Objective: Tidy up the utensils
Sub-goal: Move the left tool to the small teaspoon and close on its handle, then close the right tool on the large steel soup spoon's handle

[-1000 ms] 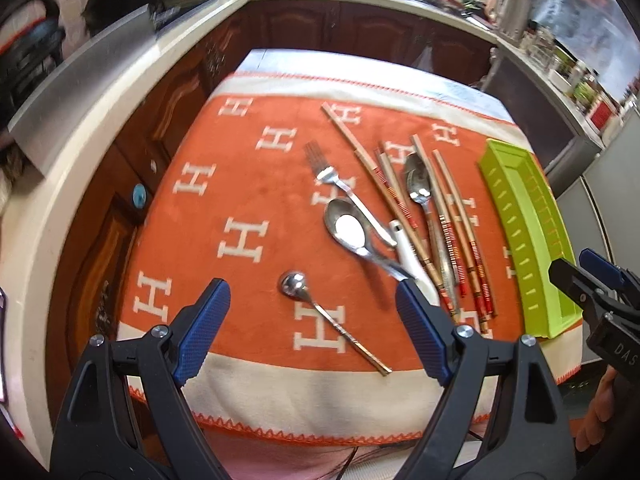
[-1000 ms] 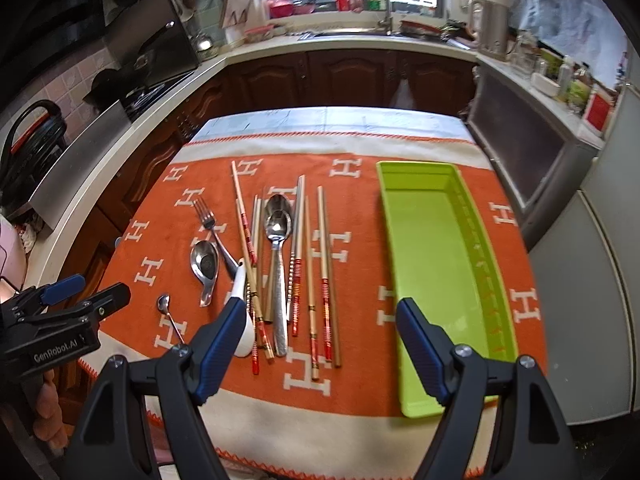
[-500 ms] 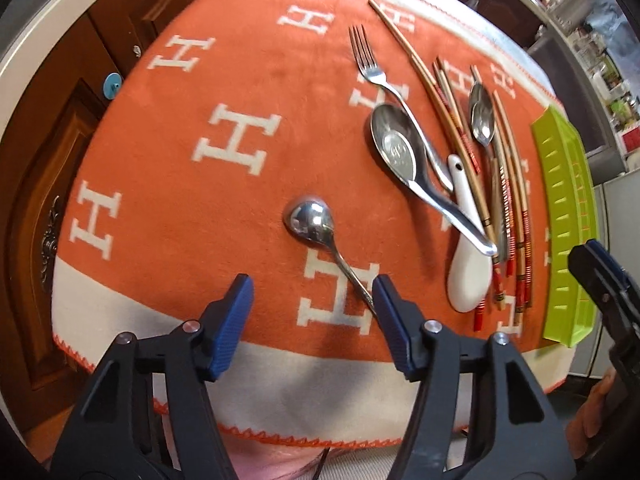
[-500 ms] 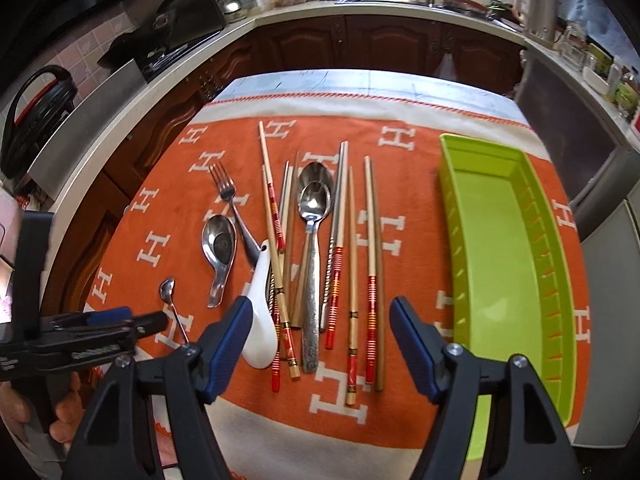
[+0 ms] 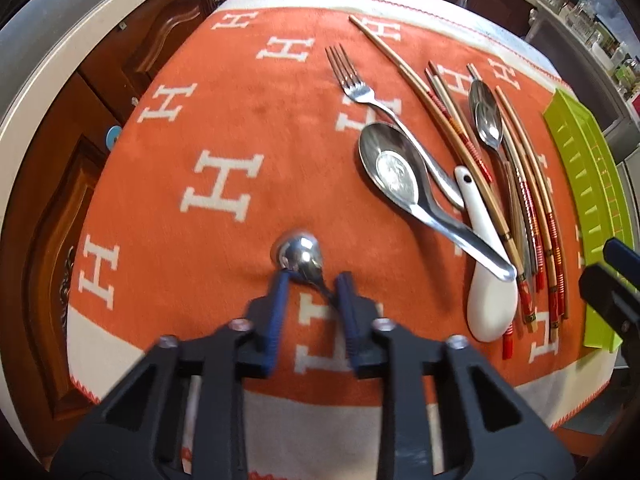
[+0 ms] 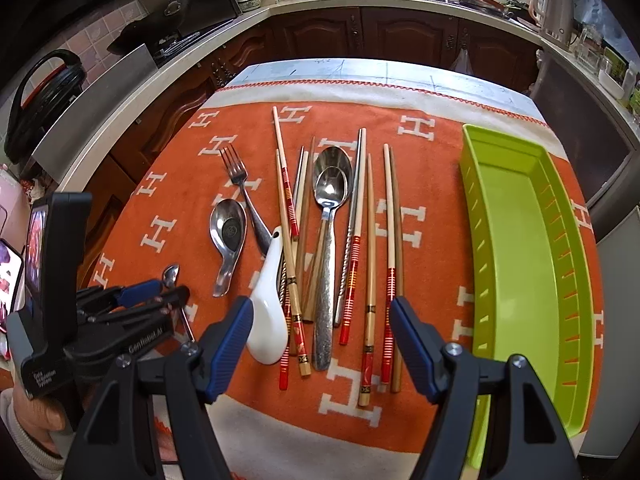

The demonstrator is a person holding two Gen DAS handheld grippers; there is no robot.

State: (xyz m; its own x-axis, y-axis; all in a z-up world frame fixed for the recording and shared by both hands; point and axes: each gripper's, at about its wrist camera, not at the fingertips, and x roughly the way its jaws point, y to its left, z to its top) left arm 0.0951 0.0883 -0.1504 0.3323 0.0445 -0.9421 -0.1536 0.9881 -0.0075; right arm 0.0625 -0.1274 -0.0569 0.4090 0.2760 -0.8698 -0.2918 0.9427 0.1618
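A small steel spoon [image 5: 298, 256] lies alone on the orange cloth [image 5: 224, 100], left of the utensil pile. My left gripper [image 5: 312, 284] is down over it, blue fingers on either side of its neck, jaws closing. A gap still shows beside the thin handle. From the right wrist view the left gripper [image 6: 160, 294] sits low at the spoon [image 6: 172, 272]. My right gripper [image 6: 320, 344] hangs open above the near ends of the chopsticks [image 6: 370, 280], holding nothing. The lime-green tray [image 6: 528, 240] at the right has nothing in it.
The pile holds a fork [image 5: 352, 80], a steel soup spoon [image 5: 394, 168], a white ceramic spoon [image 6: 268, 308], two stacked tablespoons [image 6: 330, 184] and several chopsticks. Wooden cabinets and counters surround the table. A hand [image 6: 32, 412] holds the left gripper.
My left gripper dropped onto the small spoon and its jaws narrowed from wide to close around the neck. The right gripper sank lower towards the chopsticks, still wide.
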